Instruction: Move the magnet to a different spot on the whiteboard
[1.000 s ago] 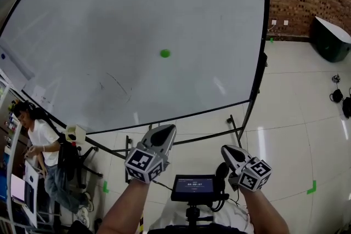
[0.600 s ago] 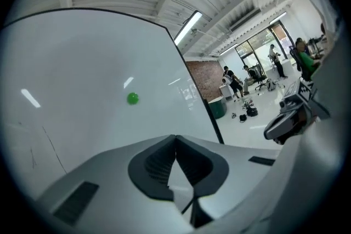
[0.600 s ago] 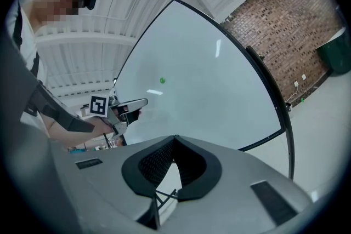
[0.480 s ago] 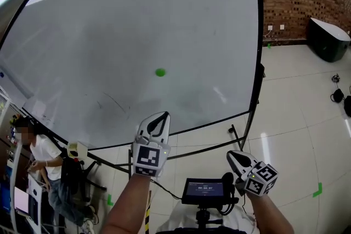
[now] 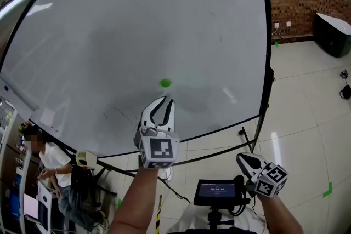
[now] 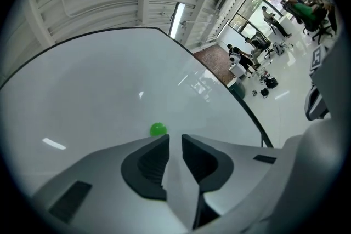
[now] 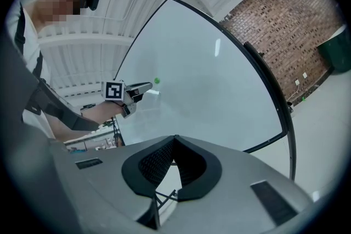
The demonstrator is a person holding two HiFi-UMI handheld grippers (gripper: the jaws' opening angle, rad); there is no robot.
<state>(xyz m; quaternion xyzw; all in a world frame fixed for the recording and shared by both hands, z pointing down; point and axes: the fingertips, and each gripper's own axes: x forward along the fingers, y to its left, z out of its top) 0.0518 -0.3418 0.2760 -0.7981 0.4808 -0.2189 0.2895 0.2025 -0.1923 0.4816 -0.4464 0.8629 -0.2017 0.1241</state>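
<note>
my left claw (image 5: 164, 100) at frame centre, jaws just been opening, narrow gap, nothing between them, green magnet (image 5: 165, 83) on whiteboard (image 5: 137, 19) just above the tips, outside the gap, right claw (image 5: 244, 157) lower right, jaws together, empty

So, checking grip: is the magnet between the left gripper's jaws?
No, the magnet sits beyond the left gripper, whose empty jaws have just been opening.

The left gripper (image 5: 166, 100) and right gripper (image 5: 241, 157) are pale grey shells with black ribbed pads (image 6: 149, 164), each bearing a black-and-white marker cube (image 5: 159, 152); the person's top (image 5: 184, 226) is white.
</note>
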